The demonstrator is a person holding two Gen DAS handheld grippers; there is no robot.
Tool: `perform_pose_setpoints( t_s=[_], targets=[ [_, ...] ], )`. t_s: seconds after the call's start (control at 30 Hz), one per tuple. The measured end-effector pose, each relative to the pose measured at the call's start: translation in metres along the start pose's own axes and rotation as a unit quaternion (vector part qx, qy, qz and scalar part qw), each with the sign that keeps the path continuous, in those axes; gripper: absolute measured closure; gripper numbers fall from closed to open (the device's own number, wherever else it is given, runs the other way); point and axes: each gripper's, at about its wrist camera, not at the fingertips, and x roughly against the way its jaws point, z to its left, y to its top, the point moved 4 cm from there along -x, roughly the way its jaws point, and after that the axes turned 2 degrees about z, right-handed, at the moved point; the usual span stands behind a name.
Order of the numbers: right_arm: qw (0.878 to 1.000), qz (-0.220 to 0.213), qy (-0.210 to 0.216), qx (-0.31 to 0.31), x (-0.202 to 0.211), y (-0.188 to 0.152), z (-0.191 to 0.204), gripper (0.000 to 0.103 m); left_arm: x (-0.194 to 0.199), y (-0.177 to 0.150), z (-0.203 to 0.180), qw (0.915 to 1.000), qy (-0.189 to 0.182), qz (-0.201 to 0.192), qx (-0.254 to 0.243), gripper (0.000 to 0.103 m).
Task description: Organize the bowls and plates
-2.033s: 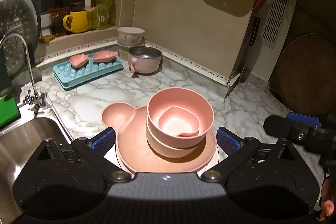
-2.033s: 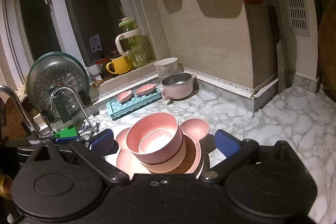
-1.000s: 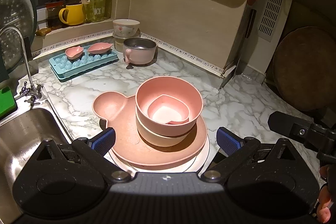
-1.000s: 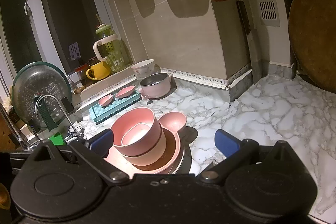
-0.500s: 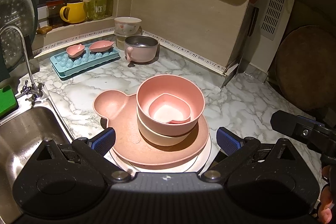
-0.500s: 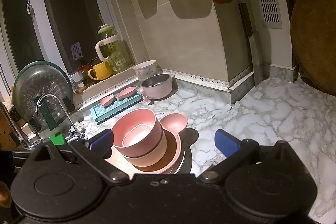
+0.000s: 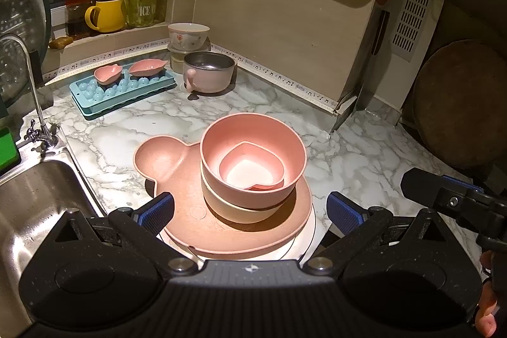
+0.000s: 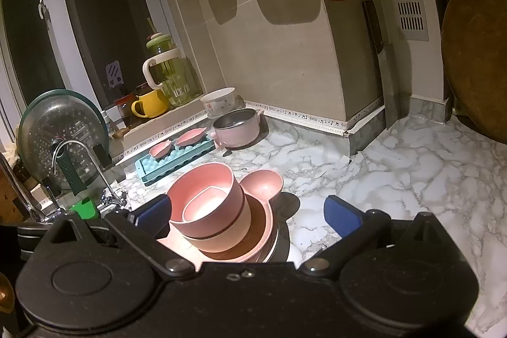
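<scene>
Heart-shaped dish nesting in pink bowl atop cream bowl, bear-eared plate sitting on marble surface, stack's near edge hiding behind left hand-held gripper, spreading wide, gripping nothing, right hand-held gripper likewise gaping, empty.

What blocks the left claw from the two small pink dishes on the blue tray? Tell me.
The stacked pink bowls on the bear-shaped plate sit directly ahead of the open left claw, between it and the small pink dishes on the blue tray. Beyond the stack, bare marble.
</scene>
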Motion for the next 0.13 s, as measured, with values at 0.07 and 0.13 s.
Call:
perform_pose_setpoints(
  t_s=[0.07, 0.13],
  targets=[
    [1.0, 0.0, -0.001, 0.0, 0.0, -0.0001, 0.0001, 0.0, -0.0015, 0.0011, -0.0004, 1.0, 0.0, 0.001, 0.0, 0.0],
    [1.0, 0.0, -0.001, -0.001, -0.0003, 0.0002, -0.0003, 0.0, -0.0032, 0.0021, -0.002, 1.0, -0.001, 0.001, -0.002, 0.0]
  ],
)
